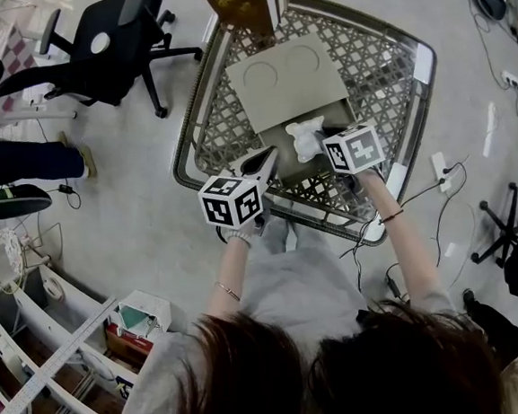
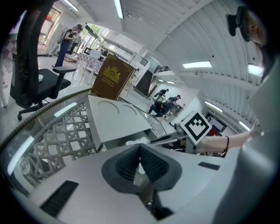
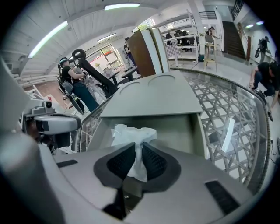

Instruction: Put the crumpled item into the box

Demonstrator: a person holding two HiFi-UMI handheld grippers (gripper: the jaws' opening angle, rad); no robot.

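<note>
A crumpled white tissue (image 1: 305,139) (image 3: 131,133) hangs over the open end of a grey box (image 1: 289,86) (image 3: 153,103). The box's sliding lid is pushed back toward the far side. My right gripper (image 1: 322,147) (image 3: 139,152) is shut on the tissue, which bulges out above the pads. My left gripper (image 1: 264,163) (image 2: 140,148) is beside the box's near left corner, its pads together at the tip with nothing seen between them. In the left gripper view the tissue (image 2: 135,141) shows just past the box lid (image 2: 116,120).
The box lies on a glass-topped table (image 1: 391,64) with a lattice base and a metal rim. A brown upright box (image 1: 237,5) (image 2: 111,78) stands at the table's far edge. A black office chair (image 1: 109,34) is at left; cables lie on the floor at right.
</note>
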